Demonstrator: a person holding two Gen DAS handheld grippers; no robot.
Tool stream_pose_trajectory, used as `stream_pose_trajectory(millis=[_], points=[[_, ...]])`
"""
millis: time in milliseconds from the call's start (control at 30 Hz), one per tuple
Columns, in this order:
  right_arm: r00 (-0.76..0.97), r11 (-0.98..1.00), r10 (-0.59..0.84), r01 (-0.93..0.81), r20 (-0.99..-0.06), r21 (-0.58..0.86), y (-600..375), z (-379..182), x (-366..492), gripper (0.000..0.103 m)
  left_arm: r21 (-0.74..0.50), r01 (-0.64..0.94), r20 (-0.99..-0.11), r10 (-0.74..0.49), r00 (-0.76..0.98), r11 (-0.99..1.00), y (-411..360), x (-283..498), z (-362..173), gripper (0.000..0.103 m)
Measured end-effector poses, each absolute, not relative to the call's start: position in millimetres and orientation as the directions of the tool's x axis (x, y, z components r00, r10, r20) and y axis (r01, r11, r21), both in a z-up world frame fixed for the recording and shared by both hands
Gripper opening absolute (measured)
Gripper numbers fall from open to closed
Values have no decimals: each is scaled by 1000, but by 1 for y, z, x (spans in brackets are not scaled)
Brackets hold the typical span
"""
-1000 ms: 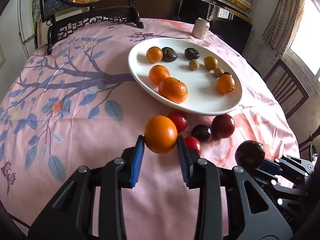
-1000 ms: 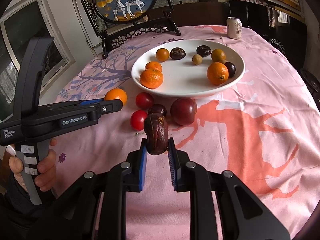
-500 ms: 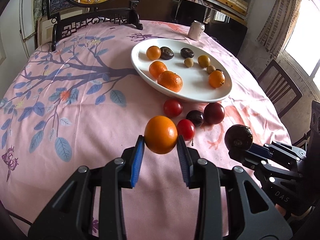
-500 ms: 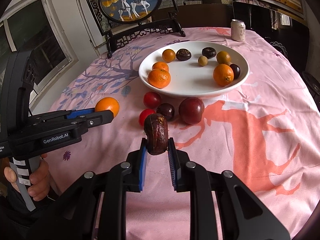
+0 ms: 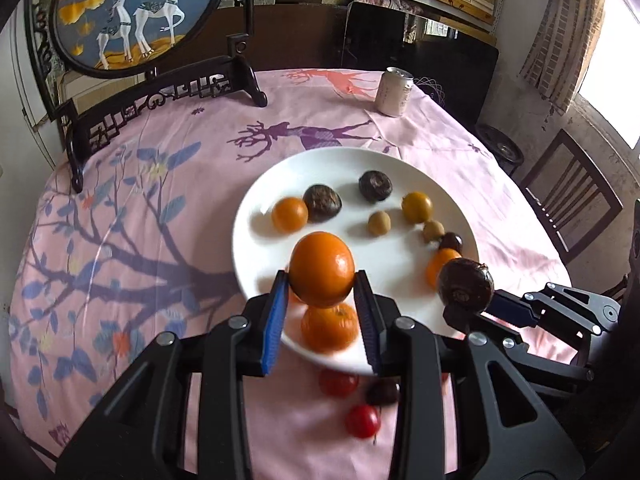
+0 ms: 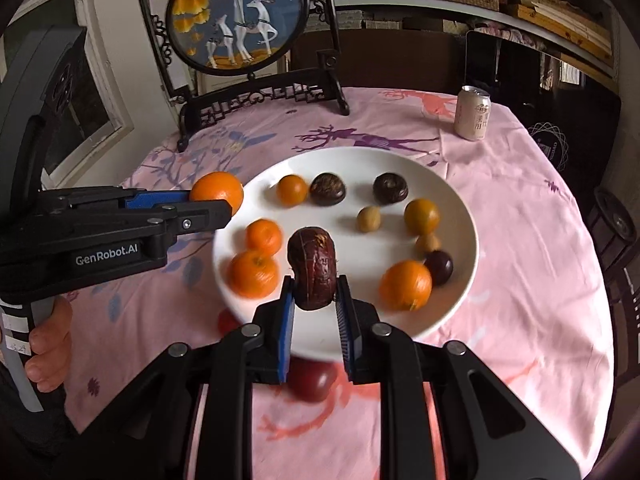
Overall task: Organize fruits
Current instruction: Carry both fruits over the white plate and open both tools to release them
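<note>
Carrying two fruits at once, we have the orange (image 5: 321,269) pinched between the jaws of the left gripper (image 5: 322,292) and the dark wrinkled fruit (image 6: 313,269) pinched between the jaws of the right gripper (image 6: 314,300); both hang in the air over the near part of the white plate (image 6: 460,304).

To do this step well, we judge that each fruit should come low over a bare patch of the plate before its jaws part, since round fruit dropped from height will likely roll. For the orange, the open white area in the middle of the plate looks safer than the near-left edge, where two oranges (image 6: 253,273) already lie close together. The dark fruit sits tall and narrow in its grip, so we would lower it until it touches, then release slowly. A natural spot is toward the far side, near the two dark fruits (image 6: 328,188) already there, keeping like with like.

We should set one down at a time, because the grippers sit side by side and could knock each other.

On the pink cloth of the bench (image 5: 168,168), just near of the plate, small red fruits (image 5: 362,421) and a dark red fruit (image 6: 312,378) are not yet on the plate. A drinks can (image 6: 473,113) stands well apart on the far right.
</note>
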State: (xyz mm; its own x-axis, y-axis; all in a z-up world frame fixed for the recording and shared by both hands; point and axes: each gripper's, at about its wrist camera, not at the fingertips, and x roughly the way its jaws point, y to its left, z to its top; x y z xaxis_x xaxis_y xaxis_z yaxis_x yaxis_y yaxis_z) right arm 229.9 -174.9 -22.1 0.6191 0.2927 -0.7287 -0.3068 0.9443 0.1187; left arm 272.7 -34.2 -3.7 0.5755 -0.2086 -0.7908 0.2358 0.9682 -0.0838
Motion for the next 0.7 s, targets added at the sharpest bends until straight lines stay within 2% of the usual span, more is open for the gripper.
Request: stream_pose_trajectory(millis=[100,267,300,333,367,400,467,567,700], points=[[600,966,214,-247,-771,76,-183,-37,274,20,-81,222,-820,-192,539,972,-44,316,-18,34],[573,969,183,-244,-799,47,-188,-52,306,21,-80,219,-852,-181,492,972,-56,346,-39,34],[576,969,173,-246,-799,32,-187,-53,308,22,-83,217,-854,-182,487,973,-57,349,-40,34],[583,970,162,-244,-796,18,-186,-52,308,30,-90,212,-852,-186,489,973,-56,349,-40,36],[592,971,156,-239,-791,12,-187,-49,307,35,-97,208,-849,-190,494,973,-54,349,-37,45],[604,971,157,-238,-781,12,-188,-44,303,38,-104,203,-841,-195,504,974,-50,347,-33,49],[634,971,162,-239,-756,8,-191,-32,293,51,-101,199,-820,-194,539,975,-43,338,-20,52],[662,970,186,-243,-726,27,-198,-14,267,51,-112,202,-788,-211,578,973,-31,312,0,53],[666,963,237,-258,-707,80,-205,-4,215,54,-86,207,-746,-200,636,975,-20,254,12,61]])
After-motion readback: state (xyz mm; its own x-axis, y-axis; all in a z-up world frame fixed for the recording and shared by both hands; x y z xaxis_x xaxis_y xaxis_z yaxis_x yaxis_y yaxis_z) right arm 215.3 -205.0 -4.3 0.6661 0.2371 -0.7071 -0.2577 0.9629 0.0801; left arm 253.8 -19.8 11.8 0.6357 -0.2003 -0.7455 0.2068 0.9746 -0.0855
